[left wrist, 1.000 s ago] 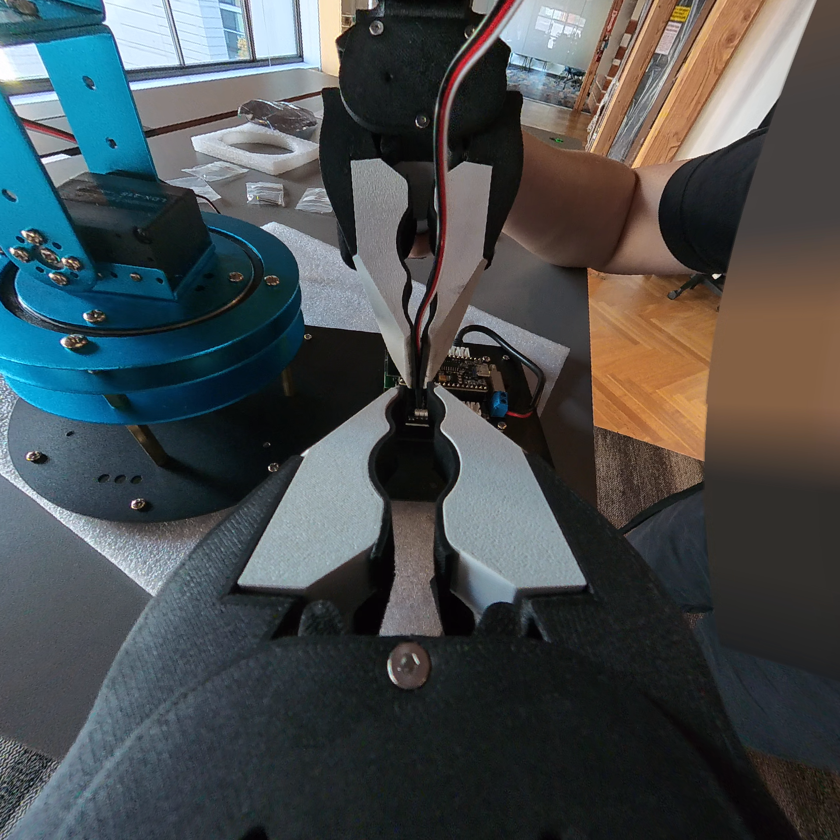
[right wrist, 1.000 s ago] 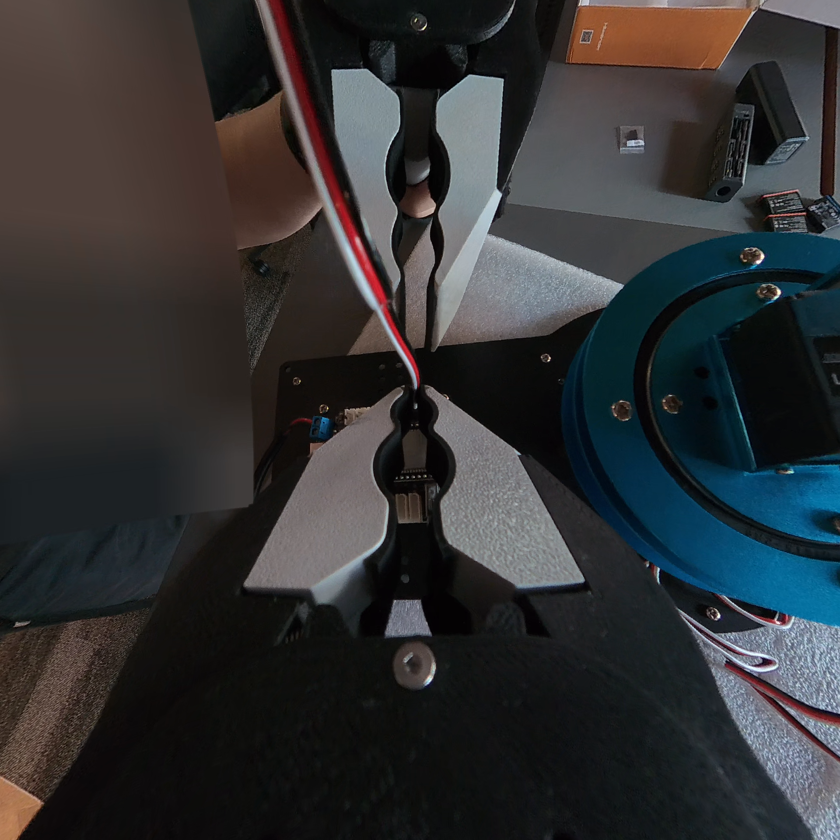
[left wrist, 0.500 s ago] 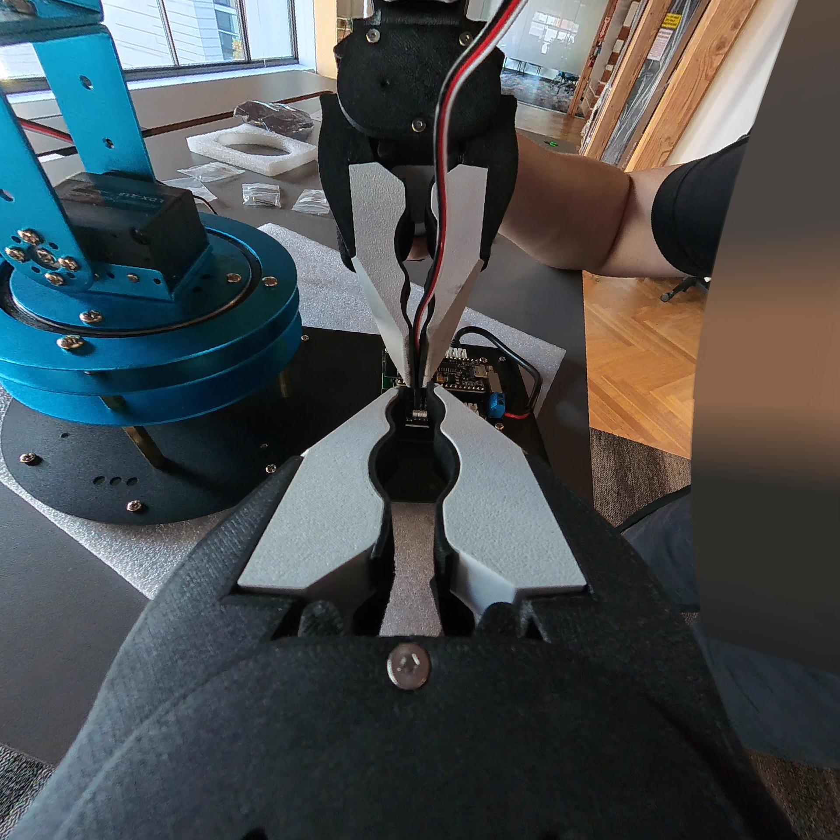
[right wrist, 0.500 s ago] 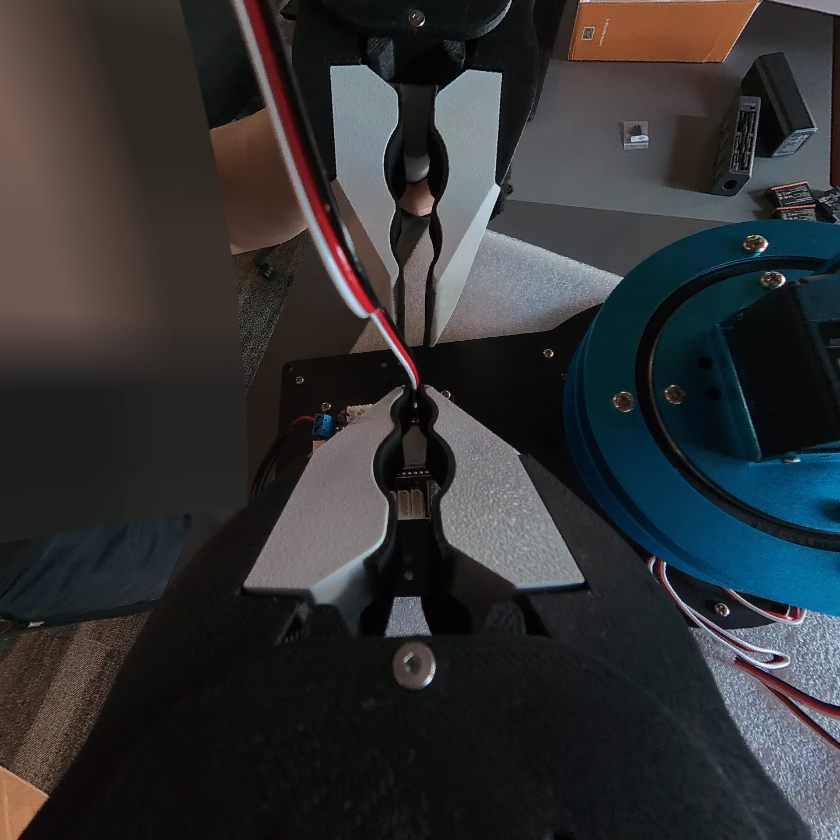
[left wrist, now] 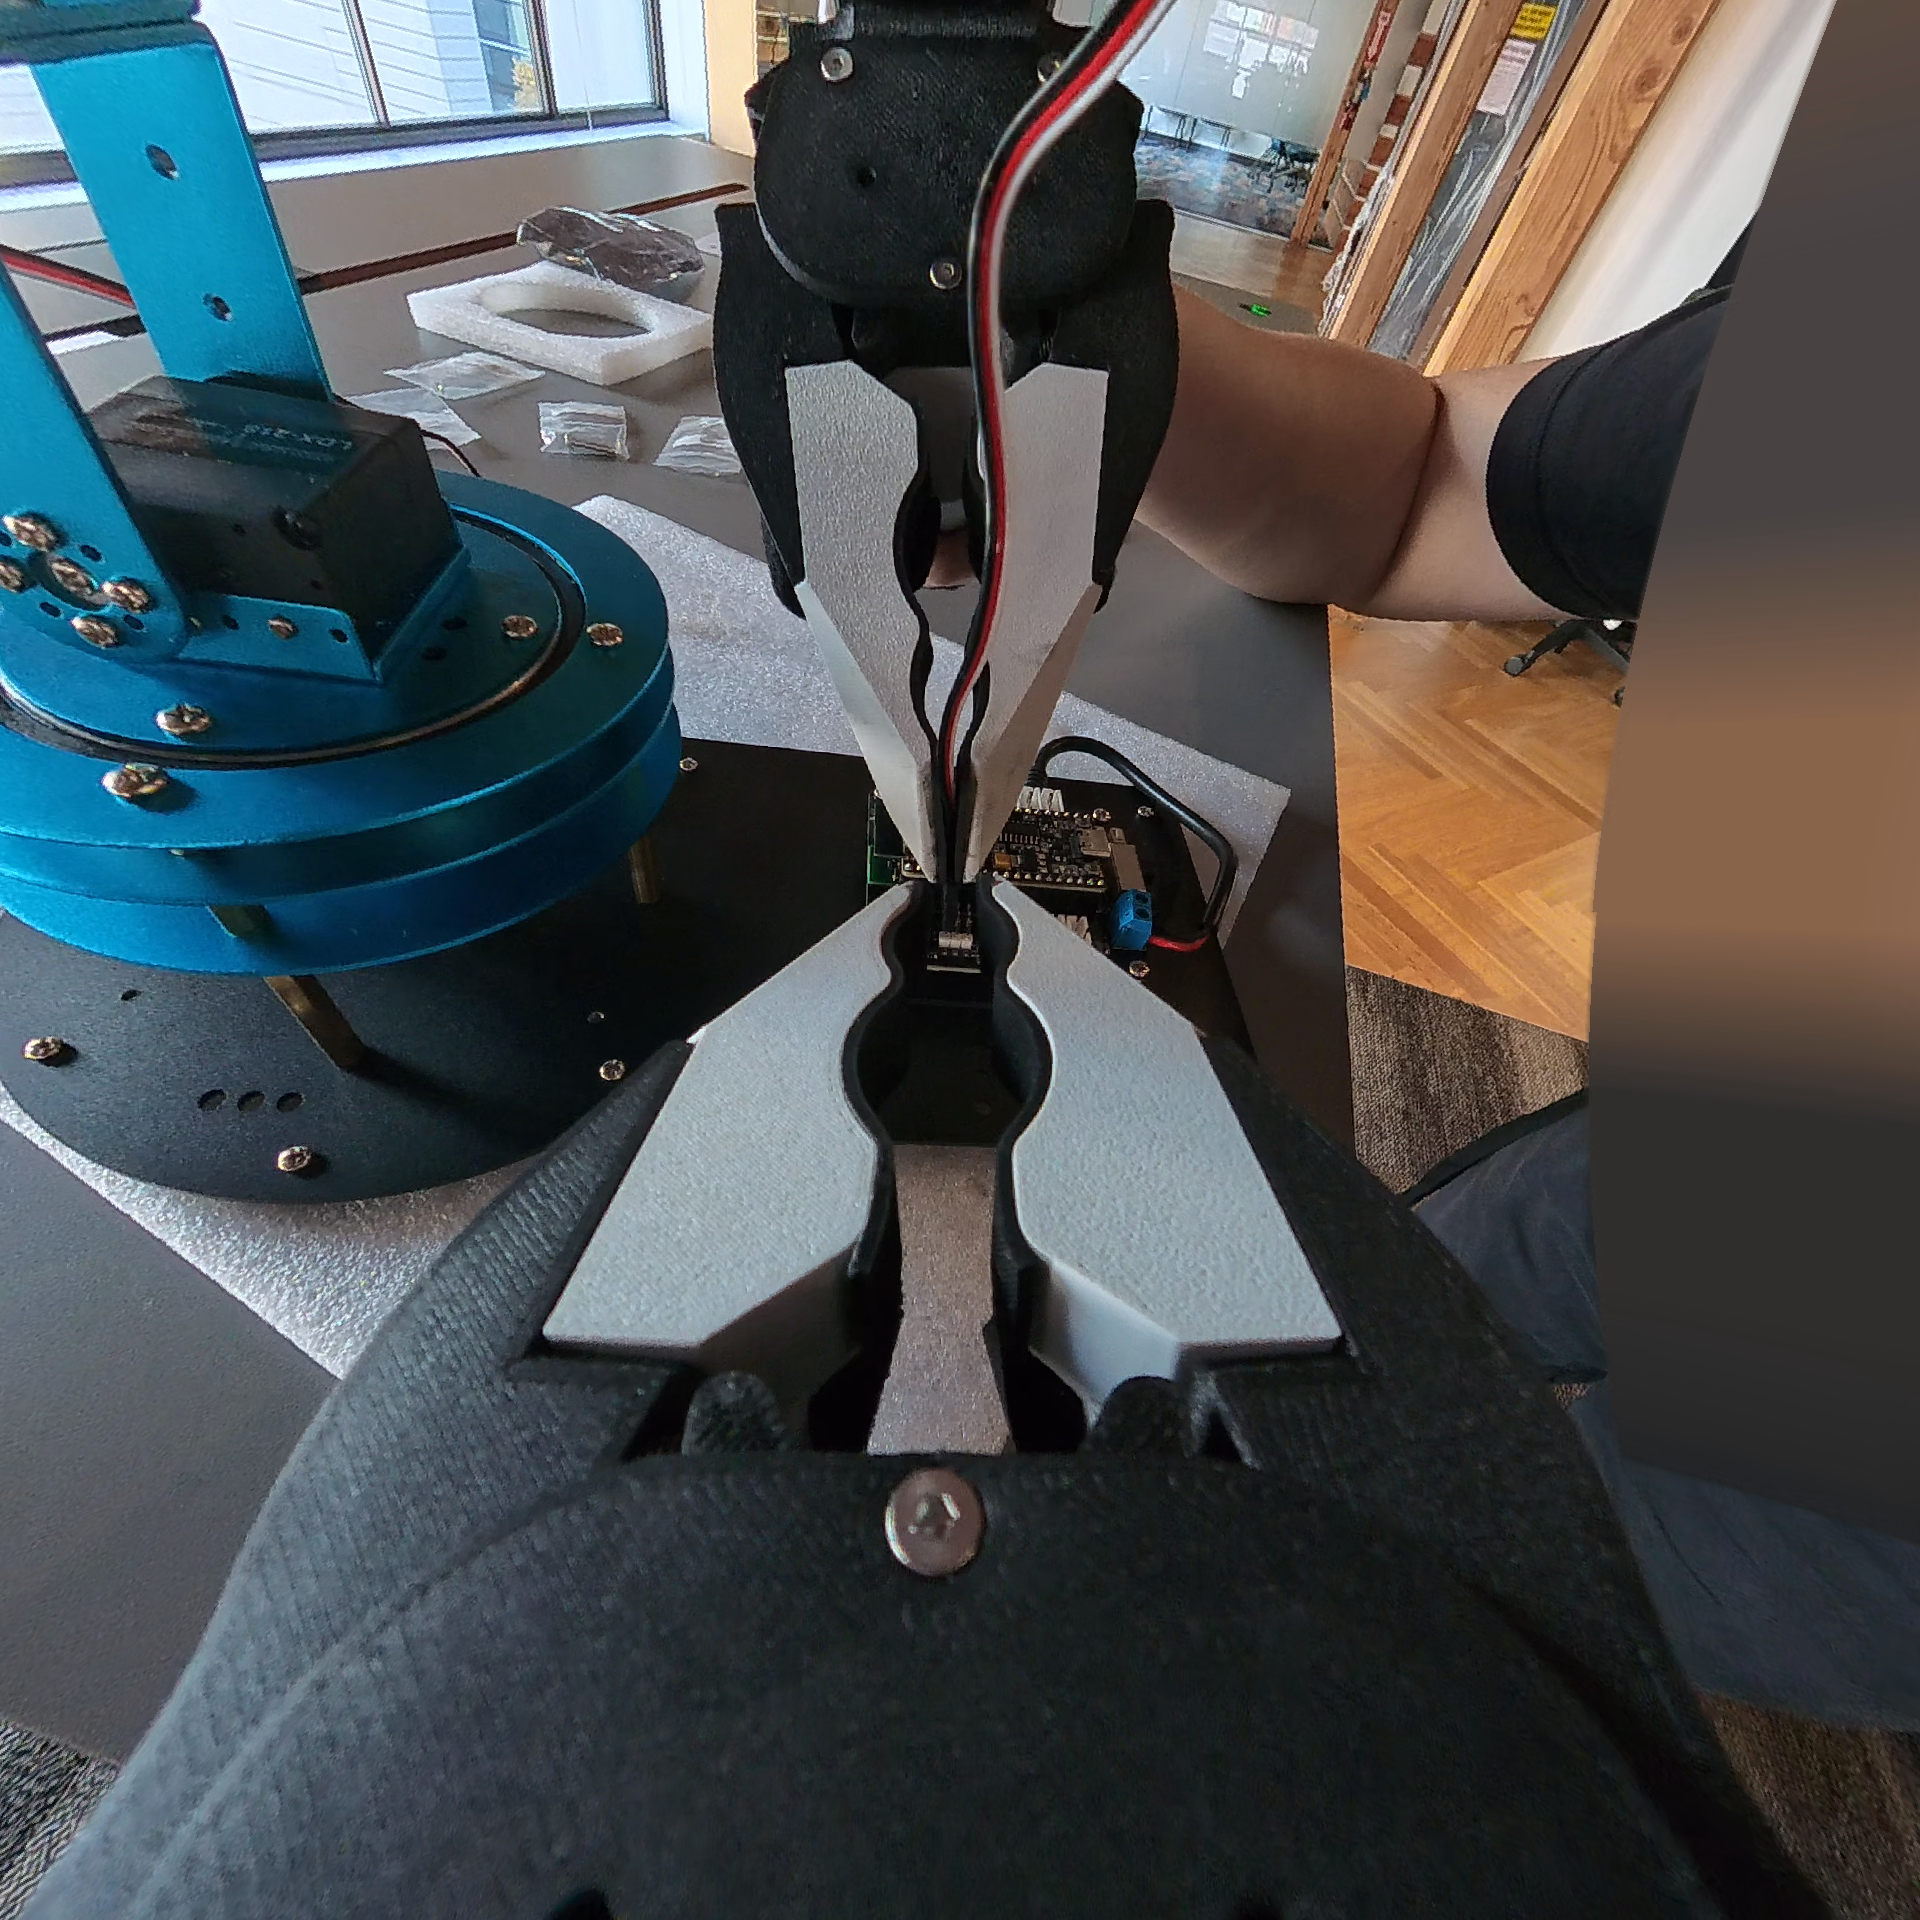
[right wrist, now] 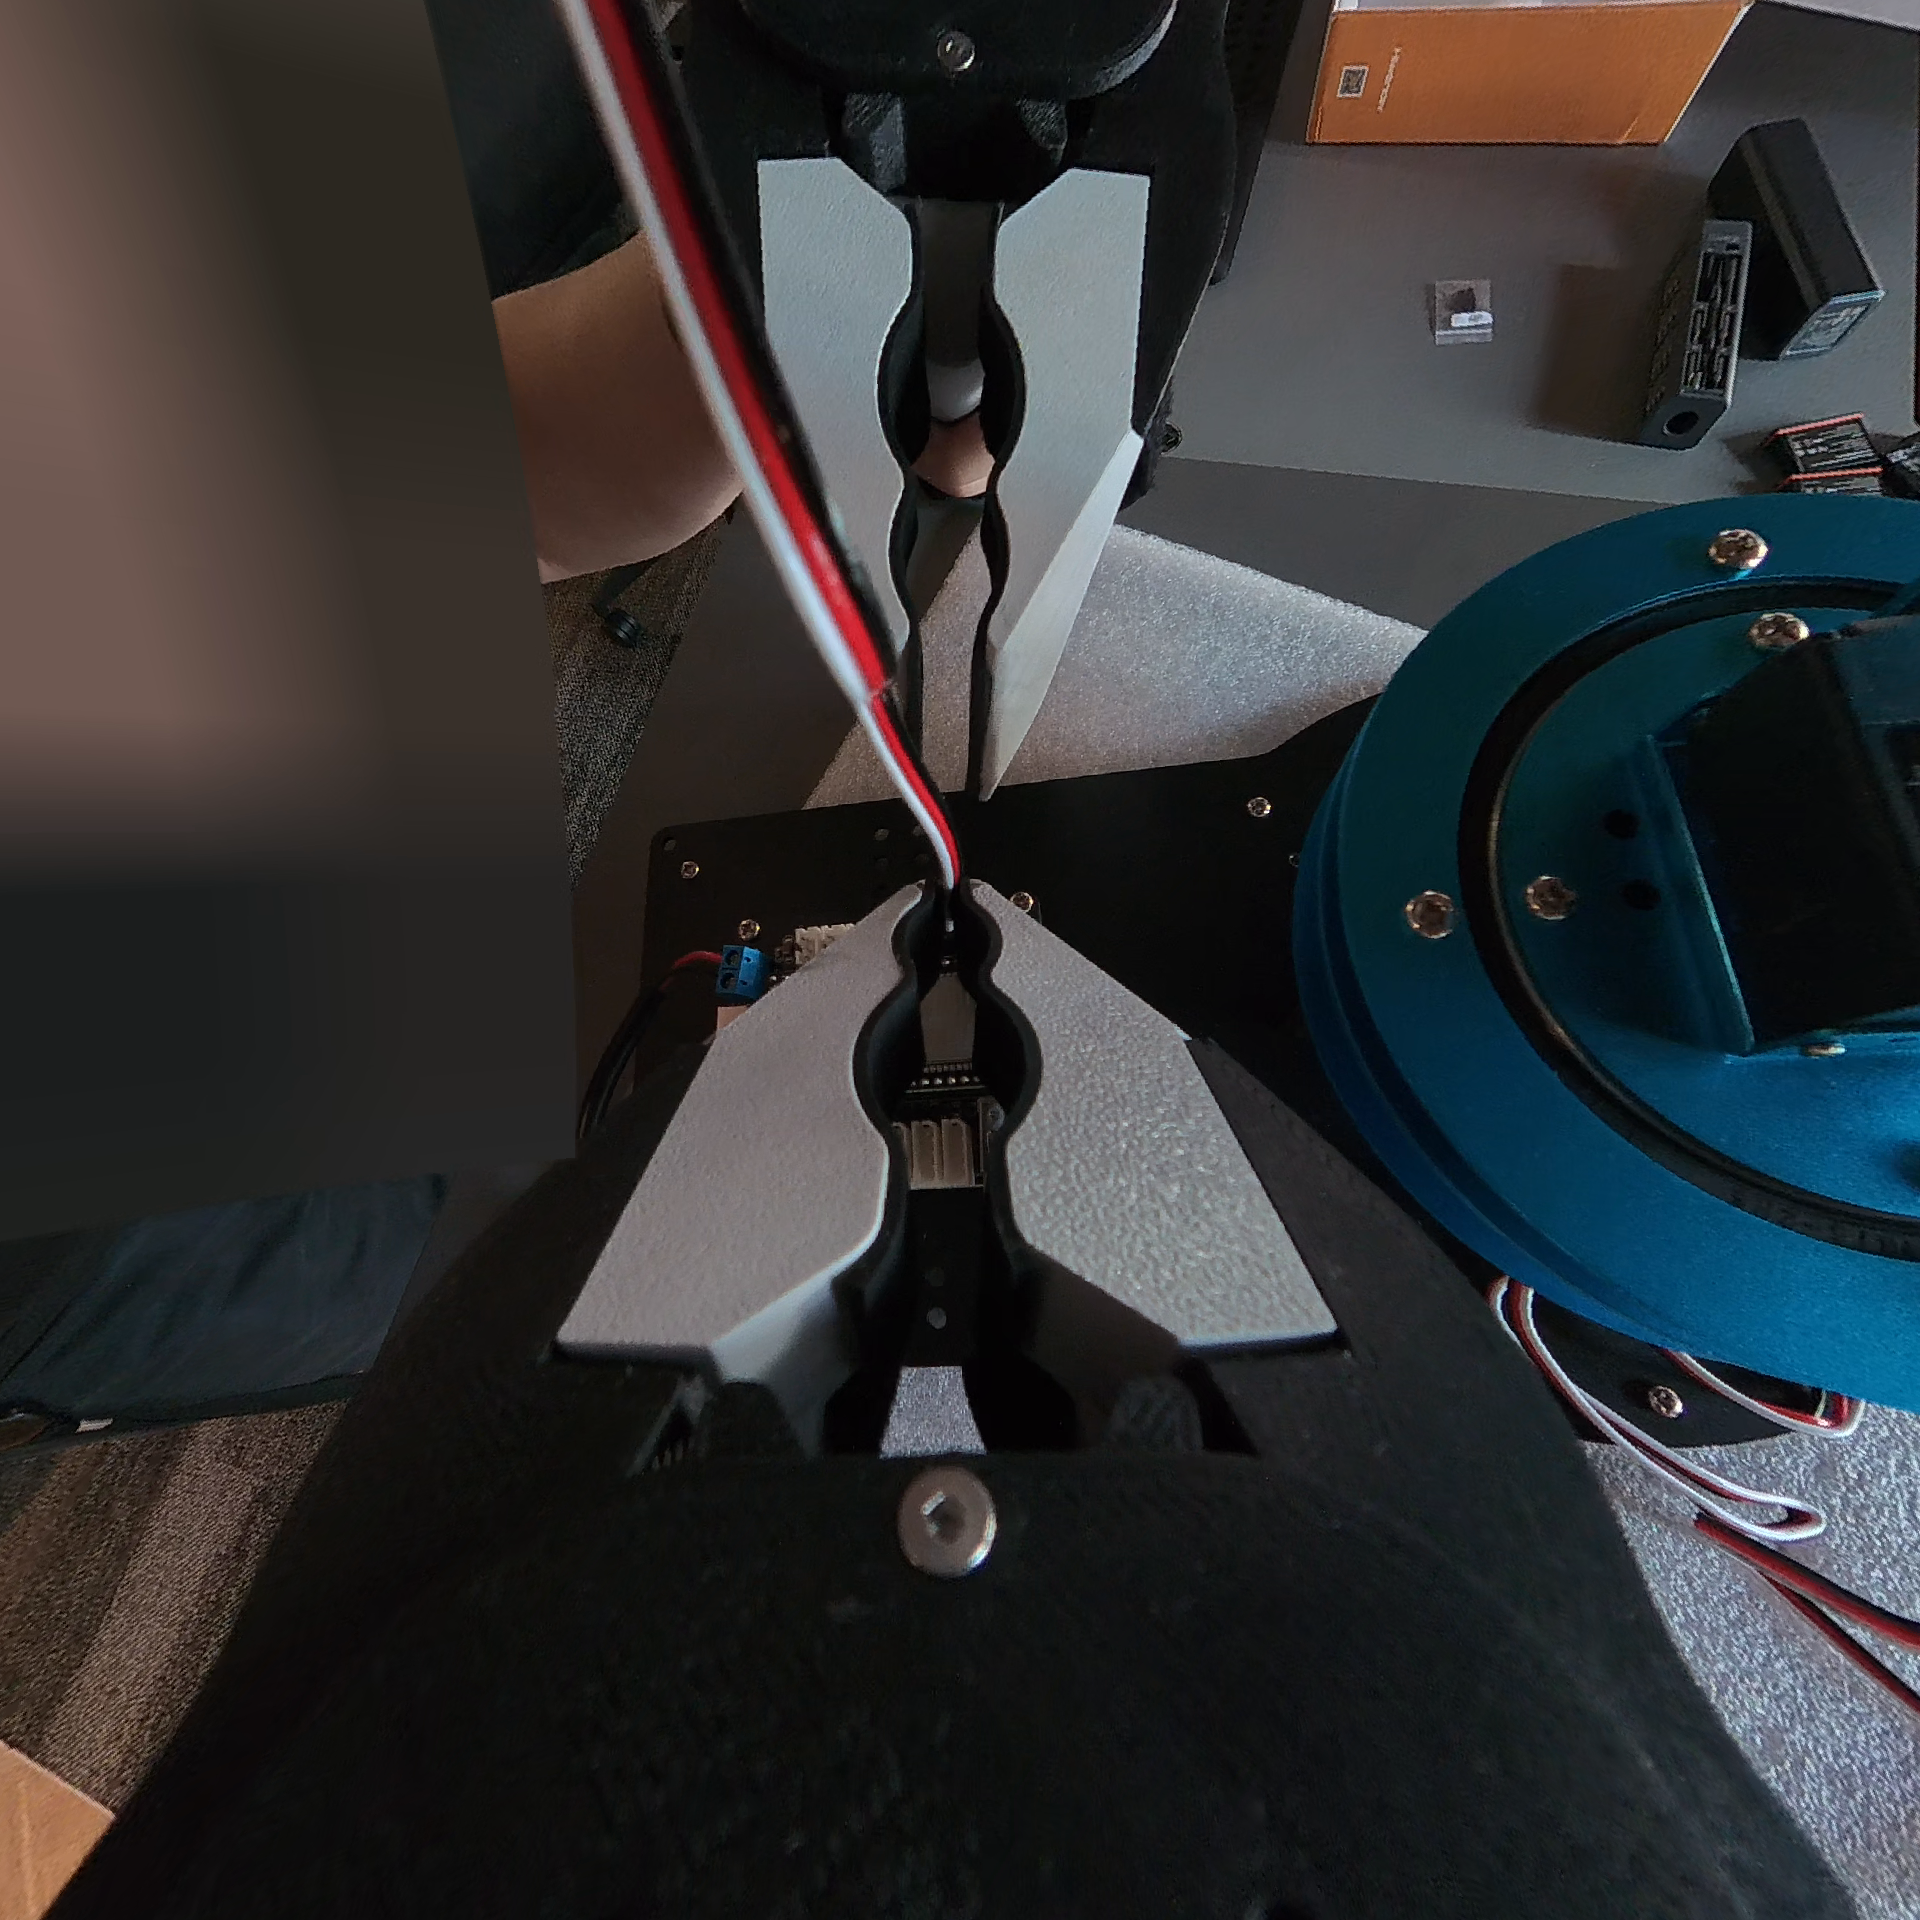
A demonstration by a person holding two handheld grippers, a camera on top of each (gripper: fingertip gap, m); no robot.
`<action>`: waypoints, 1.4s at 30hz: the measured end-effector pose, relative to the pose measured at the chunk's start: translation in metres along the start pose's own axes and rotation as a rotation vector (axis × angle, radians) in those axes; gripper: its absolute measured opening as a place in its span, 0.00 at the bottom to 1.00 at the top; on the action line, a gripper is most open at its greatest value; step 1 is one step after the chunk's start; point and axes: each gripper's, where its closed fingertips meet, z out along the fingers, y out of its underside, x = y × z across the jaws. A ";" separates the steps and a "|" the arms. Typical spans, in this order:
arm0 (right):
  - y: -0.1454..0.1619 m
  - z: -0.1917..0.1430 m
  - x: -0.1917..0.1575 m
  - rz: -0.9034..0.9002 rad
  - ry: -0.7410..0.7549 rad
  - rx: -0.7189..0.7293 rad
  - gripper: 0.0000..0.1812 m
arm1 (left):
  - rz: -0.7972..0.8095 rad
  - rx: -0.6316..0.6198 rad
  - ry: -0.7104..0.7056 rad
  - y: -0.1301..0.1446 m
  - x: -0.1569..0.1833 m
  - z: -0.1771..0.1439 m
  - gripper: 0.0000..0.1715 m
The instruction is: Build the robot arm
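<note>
My two grippers meet tip to tip over a small circuit board (left wrist: 1049, 842) on a black base plate (left wrist: 468, 1039). My right gripper (right wrist: 951, 899) is shut on a black, red and white servo cable (right wrist: 769, 468) just above its connector (left wrist: 956, 940), which hangs over the board's pin headers (right wrist: 945, 1143). It also shows in the left wrist view (left wrist: 945, 862), pointing down with the cable (left wrist: 987, 416) between its fingers. My left gripper (left wrist: 951, 894) has its jaws nearly together with a thin slit; I see nothing in it. It shows from the right wrist view (right wrist: 948, 795).
A blue turntable base (left wrist: 416, 779) with a black servo (left wrist: 281, 488) stands on the plate, over a foam sheet (left wrist: 707, 623). A person's arm (left wrist: 1299, 468) reaches in. Loose cables (right wrist: 1662, 1455) lie by the base. A cardboard box (right wrist: 1507, 73) and black boxes (right wrist: 1787, 239) sit behind. The table edge (left wrist: 1320, 831) is close. Both grippers' tips are close together, under 4 cm apart.
Both grippers have barely shifted and keep the same grip. In the right wrist view the upper part of the cable has swung slightly left.
</note>
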 end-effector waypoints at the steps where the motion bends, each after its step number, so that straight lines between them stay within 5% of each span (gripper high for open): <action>1: 0.000 0.000 0.000 0.002 -0.002 0.001 0.01 | 0.000 -0.001 0.000 0.000 0.000 0.000 0.04; 22: 0.000 0.000 0.000 -0.009 0.003 0.010 0.01 | 0.007 0.007 -0.003 -0.001 0.000 -0.001 0.04; 26: 0.001 -0.004 0.003 -0.012 0.022 0.008 0.07 | 0.023 0.013 -0.010 -0.002 0.001 -0.001 0.04; 42: 0.000 -0.003 0.000 -0.061 0.049 -0.058 0.01 | 0.029 0.010 -0.019 -0.003 0.000 0.002 0.04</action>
